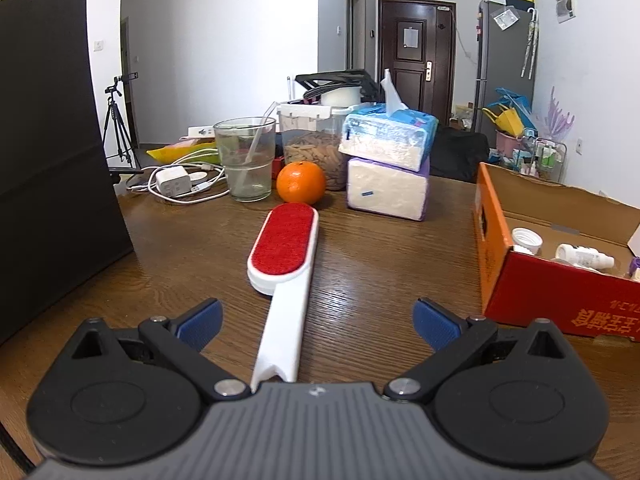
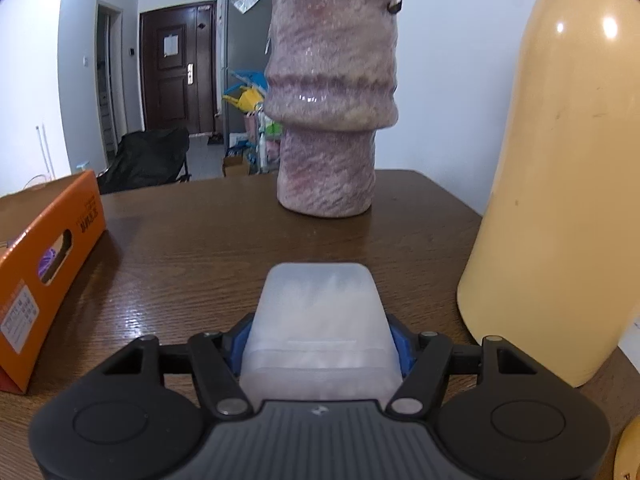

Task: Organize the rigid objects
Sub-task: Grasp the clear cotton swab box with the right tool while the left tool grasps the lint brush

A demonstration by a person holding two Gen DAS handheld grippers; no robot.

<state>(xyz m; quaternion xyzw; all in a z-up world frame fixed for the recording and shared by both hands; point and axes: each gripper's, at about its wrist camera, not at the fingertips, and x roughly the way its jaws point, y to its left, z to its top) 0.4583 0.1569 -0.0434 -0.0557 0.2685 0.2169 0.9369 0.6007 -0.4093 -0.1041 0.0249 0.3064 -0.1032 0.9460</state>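
Seen from the left wrist, the left gripper hovers low over a brown wooden table, its blue-padded jaws spread wide and touching nothing. Between them lies a white lint brush with a red pad, its handle at 6 o'clock and its head toward 12, just short of an orange. A glass stands at 11 o'clock, stacked tissue packs at 1 o'clock, and an open orange cardboard box holding small bottles at 3 o'clock. Seen from the right wrist, the right gripper pinches a frosted plastic container above the table, with a mottled purple vase at 12 o'clock and a tall yellow jug at 3 o'clock
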